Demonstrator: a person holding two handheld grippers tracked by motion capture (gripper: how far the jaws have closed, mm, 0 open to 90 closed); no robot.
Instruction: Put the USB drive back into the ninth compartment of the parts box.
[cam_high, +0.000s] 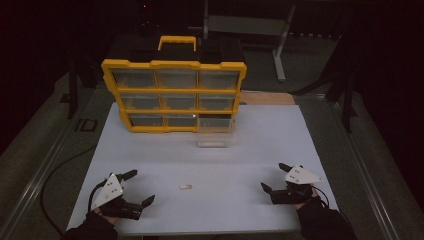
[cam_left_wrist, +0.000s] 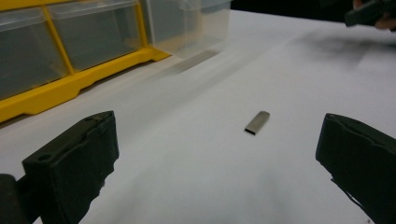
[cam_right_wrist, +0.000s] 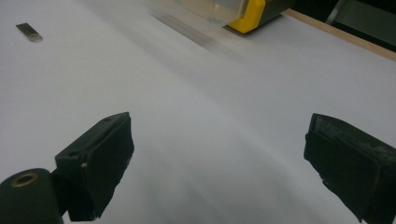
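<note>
Nearest me, my left gripper (cam_high: 134, 189) and my right gripper (cam_high: 281, 176) both rest low over the white table (cam_high: 260, 145), jaws spread wide and holding nothing. Between them, closer to the left one, the small flat silvery metal piece (cam_high: 185, 187) lies flat on the surface. I judge it light, stiff and slick, so I'd pinch it across its long edges. Farther off, a clear plastic drawer (cam_high: 215, 137) sits pulled out before the yellow-framed organizer case (cam_high: 173, 95).
</note>
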